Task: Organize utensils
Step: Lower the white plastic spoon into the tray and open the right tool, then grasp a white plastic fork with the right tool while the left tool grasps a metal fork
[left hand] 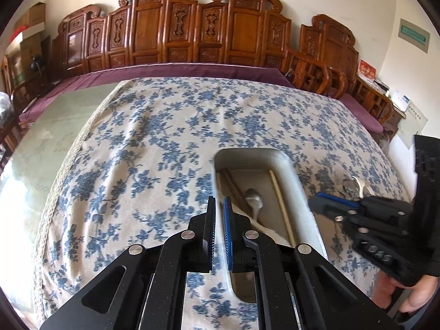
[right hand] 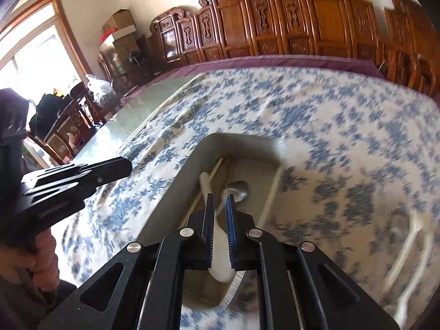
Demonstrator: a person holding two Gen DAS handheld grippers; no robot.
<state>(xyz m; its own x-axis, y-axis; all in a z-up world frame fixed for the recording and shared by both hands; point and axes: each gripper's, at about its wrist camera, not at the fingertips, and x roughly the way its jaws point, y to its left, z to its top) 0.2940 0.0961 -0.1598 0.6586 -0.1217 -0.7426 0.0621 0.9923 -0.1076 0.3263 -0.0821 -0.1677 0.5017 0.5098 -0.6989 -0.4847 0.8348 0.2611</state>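
Observation:
A long pale tray [left hand: 291,170] lies on the blue-flowered tablecloth [left hand: 154,143]. It holds chopsticks [left hand: 280,200], a metal spoon [left hand: 254,199] and a white spoon. My left gripper [left hand: 219,206] hovers over the tray's left wall, its jaws narrow with nothing between them. My right gripper [right hand: 220,206] hangs over the tray [right hand: 176,192]; a white spoon [right hand: 220,264] shows between its fingers and a metal spoon [right hand: 239,188] lies just ahead. Whether the jaws pinch the white spoon is unclear. The right gripper also shows right of the tray in the left wrist view [left hand: 330,203].
More utensils lie on the cloth right of the tray: white pieces [right hand: 412,247] and a metal spoon [left hand: 349,184]. Bare glass tabletop [left hand: 49,137] lies left of the cloth. Carved wooden chairs [left hand: 192,27] line the far wall. Boxes [right hand: 121,24] stand far left.

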